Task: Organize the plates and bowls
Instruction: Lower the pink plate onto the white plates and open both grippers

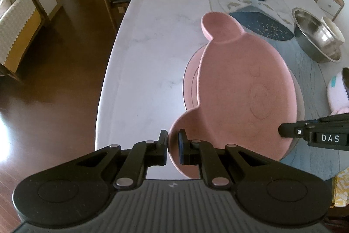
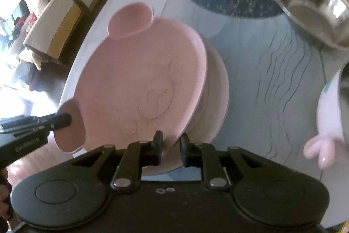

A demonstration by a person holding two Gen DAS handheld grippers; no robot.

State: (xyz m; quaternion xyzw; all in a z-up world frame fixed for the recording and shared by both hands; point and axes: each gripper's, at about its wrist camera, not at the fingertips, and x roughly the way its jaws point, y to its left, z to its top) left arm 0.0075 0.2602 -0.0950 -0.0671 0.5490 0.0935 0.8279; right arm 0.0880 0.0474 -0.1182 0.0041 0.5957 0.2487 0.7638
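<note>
Between both tongs, left tongs (image 1: pixel 173 146) are clamping the plate (image 1: pixel 244 88) ear; right tongs (image 2: pixel 171 149) are standing apart around its rim; it is looking stiff, light, slippery.

A pink bear-shaped plate (image 1: pixel 246 88) with two round ears sits tilted atop a round pink plate (image 1: pixel 190 78).

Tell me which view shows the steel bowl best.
The right wrist view: the steel bowl sits large at upper right, its shiny inside open to the camera, though the frame cuts its far side. The left wrist view shows the steel bowl whole but smaller, at the right edge, beyond the pink bear-shaped plate.
</note>
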